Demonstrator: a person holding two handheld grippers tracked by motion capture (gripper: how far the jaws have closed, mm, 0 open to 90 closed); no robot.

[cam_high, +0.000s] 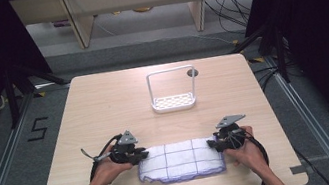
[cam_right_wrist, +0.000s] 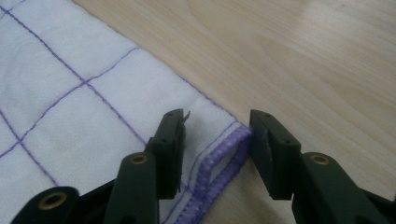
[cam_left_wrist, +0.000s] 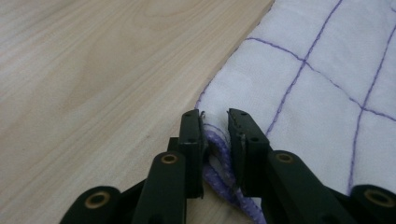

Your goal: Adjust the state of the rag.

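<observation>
High view, cloth: white cloth with a purple grid (cam_high: pixel 182 160) lies folded near the person's edge of the table (cam_high: pixel 102 98), between the two grippers.
High view, grippers: left gripper (cam_high: pixel 138 154) at the cloth's left end, right gripper (cam_high: pixel 211 144) at its right end; both low, touching or nearly touching the fabric.
High view, rack: white wire rack (cam_high: pixel 172 91) stands well apart, toward the far side.
Left gripper view, claw: left gripper (cam_left_wrist: pixel 215 114) narrow; the jaws straddle the cloth's (cam_left_wrist: pixel 299 84) purple-stitched edge, layers bunched between them. Whether the pads already press, I cannot tell.
Right gripper view, claw: right gripper (cam_right_wrist: pixel 217 121) about half open; the cloth's (cam_right_wrist: pixel 70 93) hemmed corner lies between the jaws, one jaw resting on fabric, the other just beside the hem, not clamped.
Step in hand (judgement): pinching both corners for a lift or fold.
Doing it well: catch every layer, close fully on the hem before raising, and lift both ends together.
</observation>
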